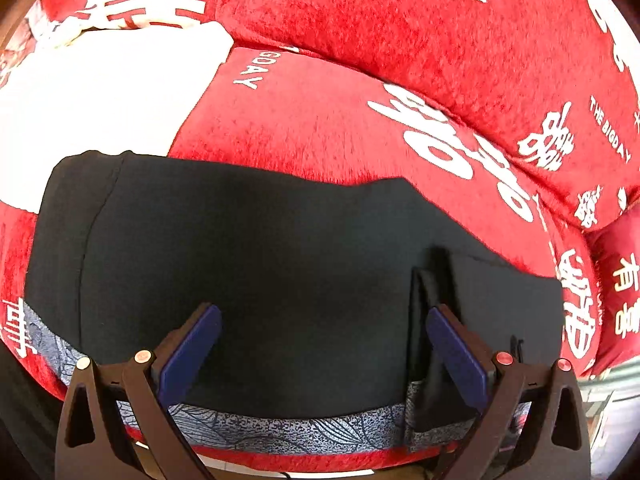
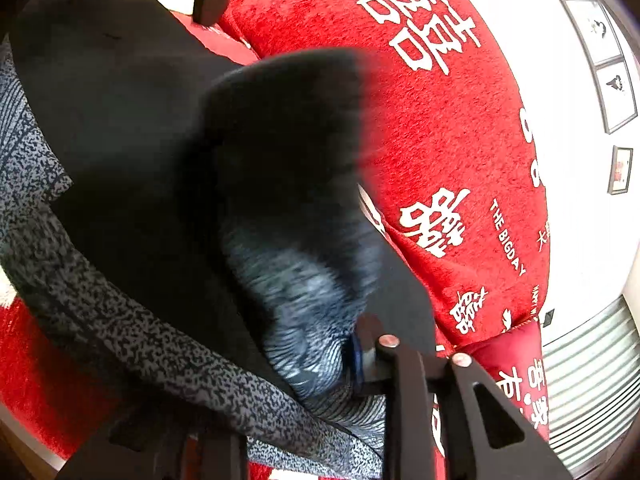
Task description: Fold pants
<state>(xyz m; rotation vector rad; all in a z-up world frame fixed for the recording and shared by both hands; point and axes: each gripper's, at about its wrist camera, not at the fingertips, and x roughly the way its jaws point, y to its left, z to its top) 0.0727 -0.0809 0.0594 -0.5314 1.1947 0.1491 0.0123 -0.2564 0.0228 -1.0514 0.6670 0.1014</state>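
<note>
free: red blanket (image 1: 320, 120) past the black pants (image 1: 260, 260) | blocked: white cloth (image 1: 100, 92) far left, red pillow (image 1: 400, 20) behind

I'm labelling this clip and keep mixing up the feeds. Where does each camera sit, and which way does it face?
Left wrist: on the left hand-held gripper, looking along its open blue fingers down at black pants on a red blanket.
Right wrist: on the right hand-held gripper, looking at lifted, blurred pants; one finger shows.
Shared: pants, blanket.

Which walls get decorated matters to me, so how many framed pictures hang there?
3: upper frame and middle frame stacked near the top right, lower frame beneath them. More may be hidden.
</note>
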